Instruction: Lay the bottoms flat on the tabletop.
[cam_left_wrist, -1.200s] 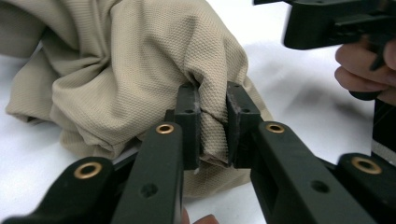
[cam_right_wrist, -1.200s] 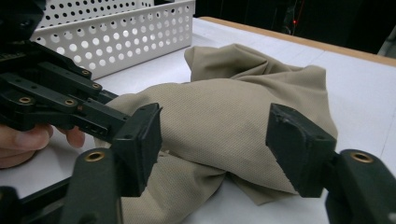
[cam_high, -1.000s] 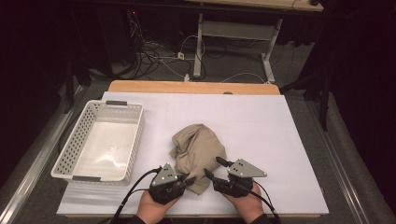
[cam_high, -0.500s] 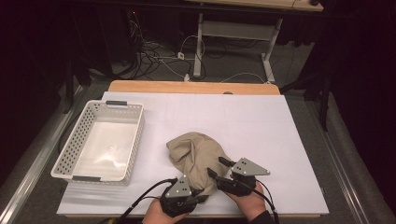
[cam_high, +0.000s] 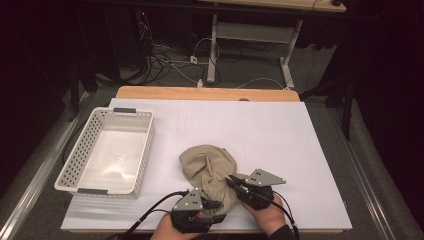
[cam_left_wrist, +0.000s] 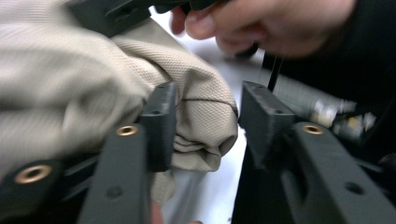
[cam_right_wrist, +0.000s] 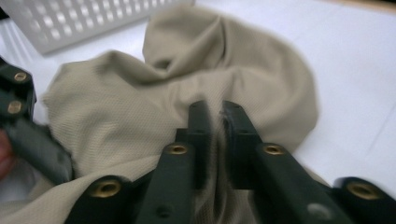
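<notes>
High view first: a beige cloth (cam_high: 209, 174) sits bunched on the white table (cam_high: 280, 140), near the front edge, well apart from the white basket (cam_high: 107, 150) on the left. Both grippers are at the cloth's near side, the left gripper (cam_high: 216, 204) low at its front and the right gripper (cam_high: 234, 181) poking in from the right.

Left gripper view: jaws stand about half apart and have just been opening. A fold of cloth (cam_left_wrist: 196, 107) sits between them, touching one pad, the other clear. So no real hold there. I'd push it further over the fold before closing again, so it bites more than the edge.

Right gripper view: the right gripper (cam_right_wrist: 219, 116) has just been closing and now pinches a ridge of cloth (cam_right_wrist: 140, 112). Looks like a solid pinch, so keep that hand steady as the anchor.

Hard to tell: how many layers the right gripper holds, and what kind of garment this is. Left gripper view is blurry, and the cloth's near edge hides under the hands from above.
</notes>
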